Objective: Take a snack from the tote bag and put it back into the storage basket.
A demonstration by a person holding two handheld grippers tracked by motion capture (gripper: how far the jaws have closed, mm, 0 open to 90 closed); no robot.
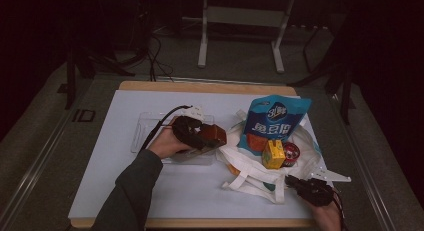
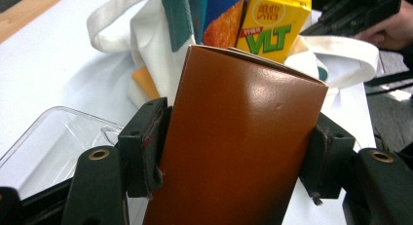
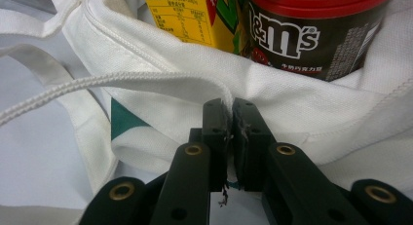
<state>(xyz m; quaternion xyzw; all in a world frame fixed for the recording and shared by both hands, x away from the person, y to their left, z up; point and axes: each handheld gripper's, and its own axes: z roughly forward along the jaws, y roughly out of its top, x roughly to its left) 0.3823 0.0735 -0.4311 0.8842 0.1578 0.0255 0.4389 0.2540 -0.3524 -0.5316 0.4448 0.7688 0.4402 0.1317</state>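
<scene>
Two grippers in use. Brown box (image 2: 238, 142) cut off at bottom of left gripper view; lower part of sweets jar (image 3: 311, 30) hidden behind bag cloth. Left gripper (image 1: 200, 133) clamped on brown box, held above clear tray (image 1: 145, 128), just beside white bag (image 1: 260, 178). Right gripper (image 3: 232, 125) pinched tight on bag edge. Left forearm angled in from bottom; right hand (image 1: 327, 213) low at table's near corner

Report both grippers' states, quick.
Left gripper: shut on the brown carton, one jaw on each side.
Right gripper: shut on the white tote bag, pinching its rim.
</scene>
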